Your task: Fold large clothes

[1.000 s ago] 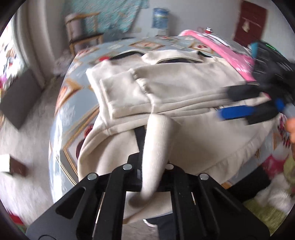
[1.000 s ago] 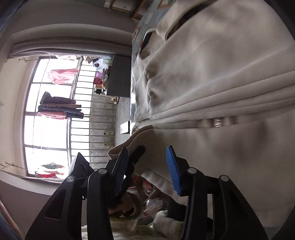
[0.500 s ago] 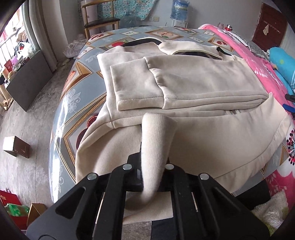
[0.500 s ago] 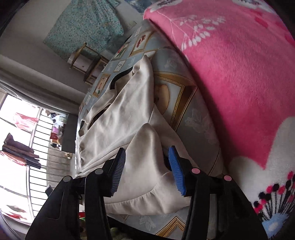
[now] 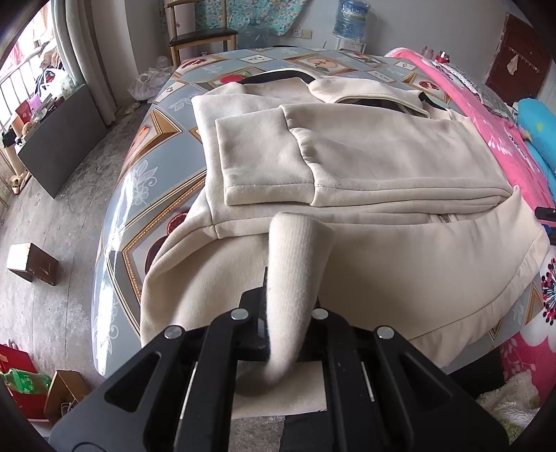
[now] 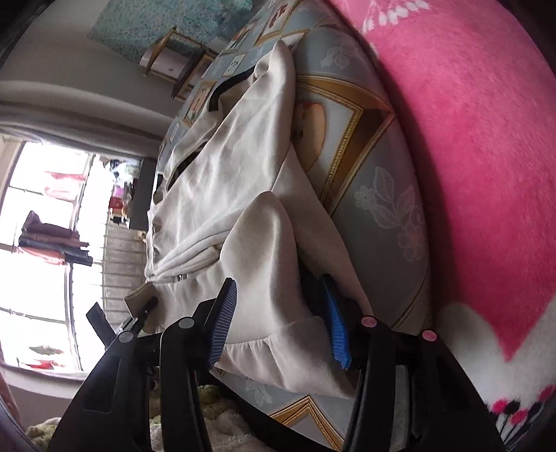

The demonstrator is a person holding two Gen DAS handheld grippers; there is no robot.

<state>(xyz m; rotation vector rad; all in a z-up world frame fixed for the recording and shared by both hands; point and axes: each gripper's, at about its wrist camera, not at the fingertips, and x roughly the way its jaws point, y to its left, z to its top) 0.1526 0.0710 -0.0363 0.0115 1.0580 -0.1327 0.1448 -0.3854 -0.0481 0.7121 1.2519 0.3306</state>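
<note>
jacket: cream fleece, on bed, sleeves folded across chest | handling: likely soft, bulky, limp; best taken at hem corners | left gripper: fingers pinching hem | right gripper: fingers spread around hem corner, not yet closed

Grey concrete floor, wooden chair by the wall, bright barred window giving daylight

My left gripper: fingertips buried under a pinched fold of the cream jacket, contact unseen. My right gripper: 1 blue pad partly covered by hem cloth. Water bottle: top cut off by frame edge.
</note>
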